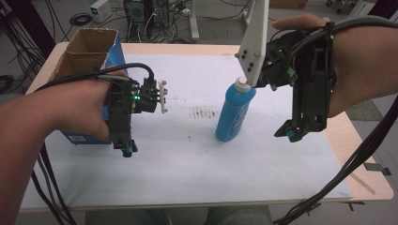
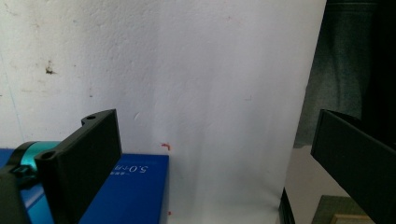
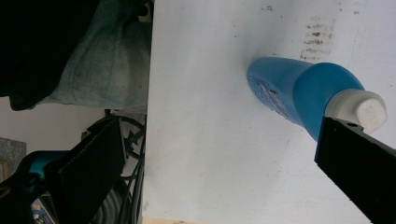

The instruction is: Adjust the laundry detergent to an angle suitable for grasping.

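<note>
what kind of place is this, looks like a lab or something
Probably a lab or workshop set up for recording. A white-covered table serves as the work surface, cables and electronic equipment crowd the floor behind it, and a person holds a cabled hand-held gripper in each hand.

This looks like a lab or test room. Lots of black cables [image 1: 28,28] lie on the grey floor [image 1: 42,21]. Boxes with wires [image 1: 141,11] stand behind the wooden table [image 1: 371,183], which has a white sheet [image 1: 187,159] on top.

The high view is looking down over the table [image 1: 187,178]; both gripper views are facing its white surface closely, past their jaws.
</note>
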Demonstrator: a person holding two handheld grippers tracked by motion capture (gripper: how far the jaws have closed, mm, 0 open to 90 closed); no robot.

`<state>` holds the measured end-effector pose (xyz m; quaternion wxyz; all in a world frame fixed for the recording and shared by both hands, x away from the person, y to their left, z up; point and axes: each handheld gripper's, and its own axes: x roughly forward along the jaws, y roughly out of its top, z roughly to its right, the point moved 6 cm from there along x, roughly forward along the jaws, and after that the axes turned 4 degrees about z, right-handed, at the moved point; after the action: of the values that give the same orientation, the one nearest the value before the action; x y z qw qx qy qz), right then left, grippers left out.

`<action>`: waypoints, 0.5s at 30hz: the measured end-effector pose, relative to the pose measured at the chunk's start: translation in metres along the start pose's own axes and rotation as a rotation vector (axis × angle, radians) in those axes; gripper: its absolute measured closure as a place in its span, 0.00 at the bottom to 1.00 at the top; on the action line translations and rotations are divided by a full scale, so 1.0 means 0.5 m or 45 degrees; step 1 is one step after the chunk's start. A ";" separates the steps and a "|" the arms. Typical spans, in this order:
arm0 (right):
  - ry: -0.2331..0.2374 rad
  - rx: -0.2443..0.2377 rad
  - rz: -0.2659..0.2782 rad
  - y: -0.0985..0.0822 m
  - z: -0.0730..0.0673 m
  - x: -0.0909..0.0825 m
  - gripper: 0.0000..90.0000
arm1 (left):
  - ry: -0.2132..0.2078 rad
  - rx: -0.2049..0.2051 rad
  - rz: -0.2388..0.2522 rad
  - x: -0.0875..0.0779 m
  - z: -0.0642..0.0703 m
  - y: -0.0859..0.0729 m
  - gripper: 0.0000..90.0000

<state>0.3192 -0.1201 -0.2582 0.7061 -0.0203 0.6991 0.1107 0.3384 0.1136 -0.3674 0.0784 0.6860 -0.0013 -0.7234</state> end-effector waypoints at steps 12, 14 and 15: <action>-0.009 -0.002 -0.009 -0.002 -0.002 0.003 0.01 | -0.017 -0.002 -0.007 0.002 -0.004 0.004 0.02; -0.013 -0.007 0.000 -0.003 0.002 0.003 0.01 | -0.012 -0.002 0.002 0.004 -0.005 0.006 0.02; -0.013 -0.007 0.000 -0.003 0.002 0.003 0.01 | -0.012 -0.002 0.002 0.004 -0.005 0.006 0.02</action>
<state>0.3205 -0.1213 -0.2600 0.7097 -0.0217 0.6950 0.1128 0.3411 0.1105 -0.3691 0.0794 0.6824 -0.0018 -0.7266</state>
